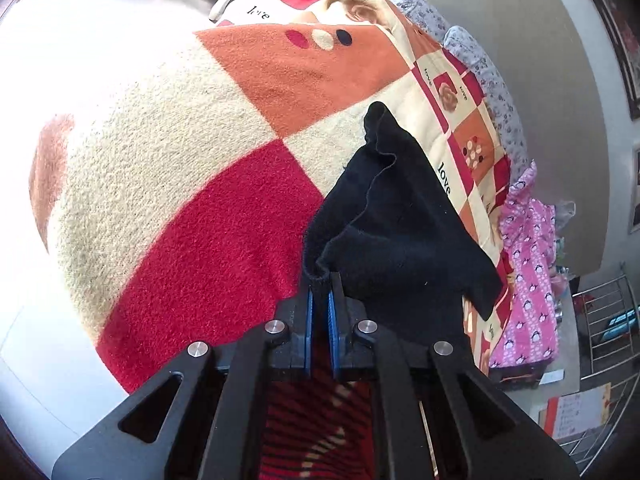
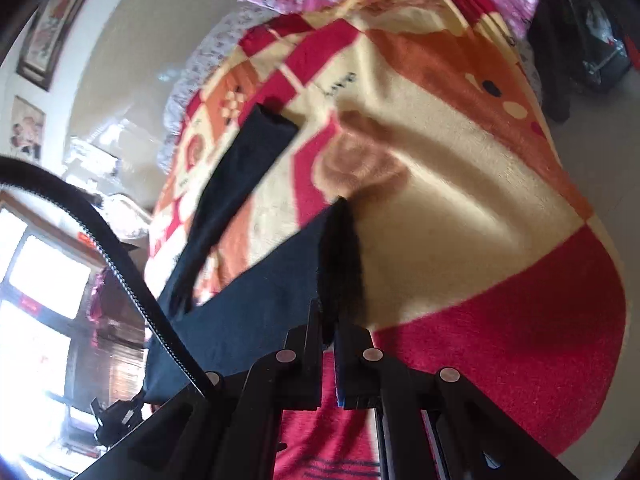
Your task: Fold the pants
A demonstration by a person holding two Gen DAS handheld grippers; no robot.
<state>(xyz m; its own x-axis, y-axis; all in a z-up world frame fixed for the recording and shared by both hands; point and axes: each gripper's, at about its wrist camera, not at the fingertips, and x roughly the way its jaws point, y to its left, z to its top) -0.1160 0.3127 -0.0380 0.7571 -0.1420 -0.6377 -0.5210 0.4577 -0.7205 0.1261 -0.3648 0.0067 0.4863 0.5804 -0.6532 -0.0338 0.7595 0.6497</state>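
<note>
The black pants (image 1: 400, 216) hang lifted over a red, cream and orange patterned blanket (image 1: 180, 184). My left gripper (image 1: 320, 284) is shut on a bunched edge of the pants, and the cloth stretches away to the upper right. In the right wrist view my right gripper (image 2: 327, 316) is shut on another edge of the pants (image 2: 256, 308). From there the dark cloth spreads to the left, and one leg (image 2: 240, 176) trails up across the blanket (image 2: 460, 200). A ribbed black band (image 2: 88, 220) arcs across the left of that view.
A pink patterned cloth (image 1: 528, 272) and a pale floral one (image 1: 480, 64) lie past the blanket's far edge. A metal rack (image 1: 608, 320) stands at the right. Bright windows (image 2: 40, 280) and framed pictures (image 2: 48, 40) are on the walls.
</note>
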